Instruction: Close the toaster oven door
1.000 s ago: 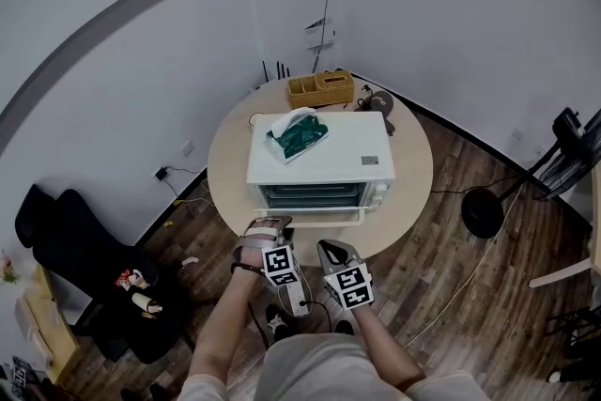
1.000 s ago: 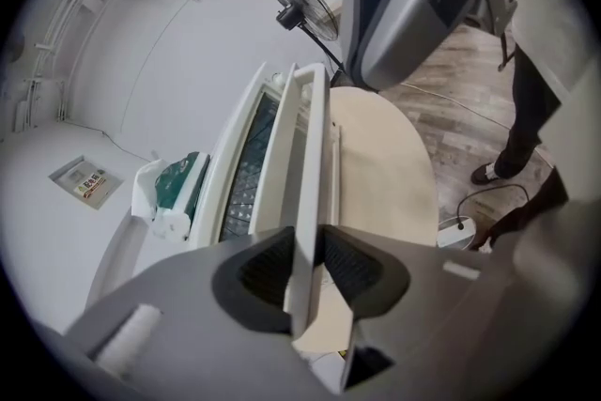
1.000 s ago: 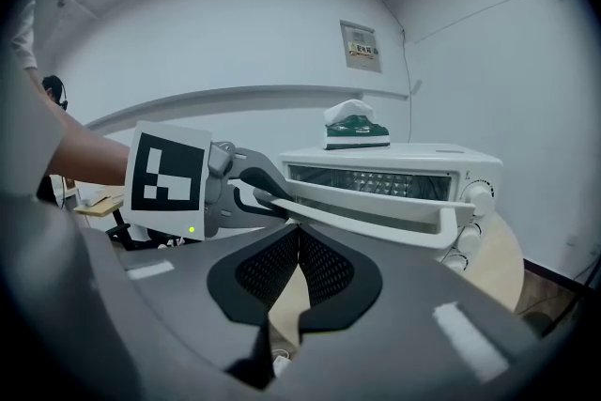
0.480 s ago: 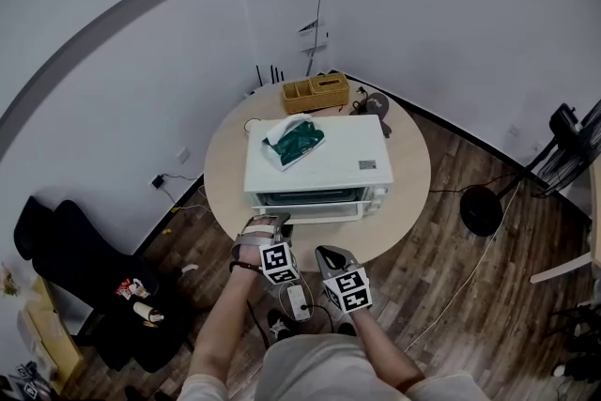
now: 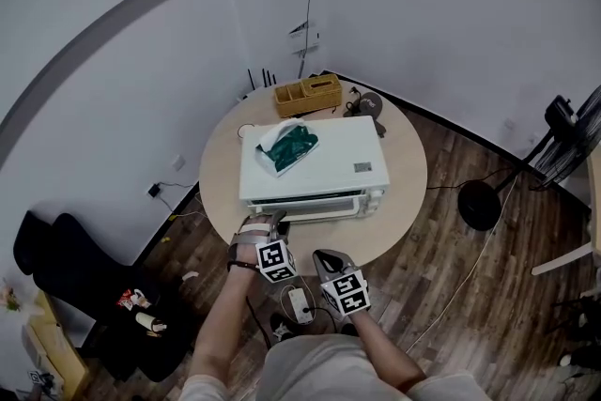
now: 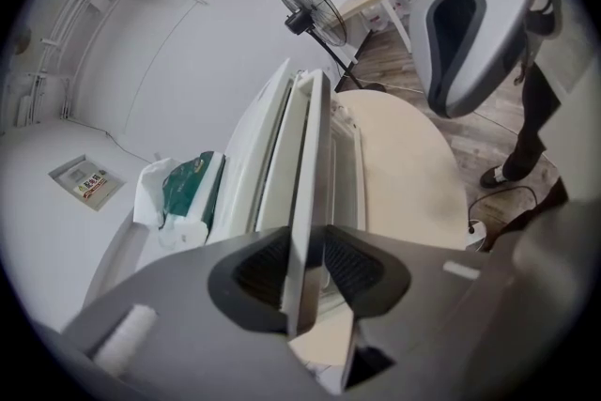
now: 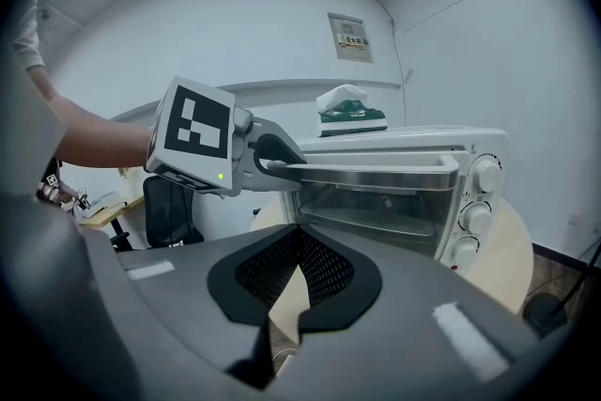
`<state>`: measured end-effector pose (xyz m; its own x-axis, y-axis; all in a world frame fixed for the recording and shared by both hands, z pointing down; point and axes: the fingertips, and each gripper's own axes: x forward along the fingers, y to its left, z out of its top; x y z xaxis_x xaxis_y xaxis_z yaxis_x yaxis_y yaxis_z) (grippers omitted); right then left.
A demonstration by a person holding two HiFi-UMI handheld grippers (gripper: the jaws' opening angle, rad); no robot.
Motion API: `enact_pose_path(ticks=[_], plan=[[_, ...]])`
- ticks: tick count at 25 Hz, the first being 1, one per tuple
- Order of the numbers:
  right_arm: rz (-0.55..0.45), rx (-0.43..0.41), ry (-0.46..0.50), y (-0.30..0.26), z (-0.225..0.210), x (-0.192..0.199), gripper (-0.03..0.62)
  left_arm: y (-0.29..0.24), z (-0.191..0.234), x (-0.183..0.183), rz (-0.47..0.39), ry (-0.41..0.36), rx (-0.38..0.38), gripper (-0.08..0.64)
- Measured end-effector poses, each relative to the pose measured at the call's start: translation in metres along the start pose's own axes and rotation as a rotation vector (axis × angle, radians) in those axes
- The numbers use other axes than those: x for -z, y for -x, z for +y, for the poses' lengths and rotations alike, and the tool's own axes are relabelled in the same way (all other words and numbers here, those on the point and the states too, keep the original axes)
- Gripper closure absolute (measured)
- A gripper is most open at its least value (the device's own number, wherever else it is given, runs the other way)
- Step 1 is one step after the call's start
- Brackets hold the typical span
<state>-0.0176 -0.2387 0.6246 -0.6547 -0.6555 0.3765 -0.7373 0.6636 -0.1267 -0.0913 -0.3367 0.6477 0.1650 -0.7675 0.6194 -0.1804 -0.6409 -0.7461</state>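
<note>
Left gripper: your left gripper [image 5: 268, 223] has its jaws set fairly wide and clamped on the door handle [image 7: 376, 166], near the handle's left end.
Door: the toaster oven door [image 6: 308, 136] runs straight out from between those pads. It is seen edge-on and nearly upright, with a narrow gap between it and the oven body.
Right gripper: your right gripper [image 7: 299, 272] has its jaws pressed together with nothing in them. It hangs just to the right of the left tool and is apart from the oven.
Toaster oven: the toaster oven [image 5: 315, 164] sits directly ahead of both tools on the round table [image 5: 404, 192].
Right gripper view only: it shows the left tool's jaws wrapped round the handle from the side. It also shows 3 knobs [image 7: 474, 216] to the right of the door, and a rack behind the glass.
Left gripper view only: it shows the gap along the door's edge, and a standing fan [image 6: 310, 0] beyond the table.
Head view only: a wooden box [image 5: 308, 94] sits behind the oven, and a power strip [image 5: 299, 303] lies on the floor beneath your 2 tools.
Tissue pack: the green tissue pack [image 5: 286, 146] lies on the oven's top, beyond the left tool's tips.
</note>
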Motion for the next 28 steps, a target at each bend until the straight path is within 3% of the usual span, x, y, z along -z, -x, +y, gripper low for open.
enact_pose_path(ticks=[22,28], plan=[[0.004,0.023,-0.012,-0.007,-0.006,0.004,0.592,-0.003,0.019,-0.001,0.003,0.023,-0.026,0.383],[0.001,0.033,-0.013,0.003,-0.009,0.005,0.592,0.0,0.022,-0.001,-0.002,0.09,-0.057,0.369]])
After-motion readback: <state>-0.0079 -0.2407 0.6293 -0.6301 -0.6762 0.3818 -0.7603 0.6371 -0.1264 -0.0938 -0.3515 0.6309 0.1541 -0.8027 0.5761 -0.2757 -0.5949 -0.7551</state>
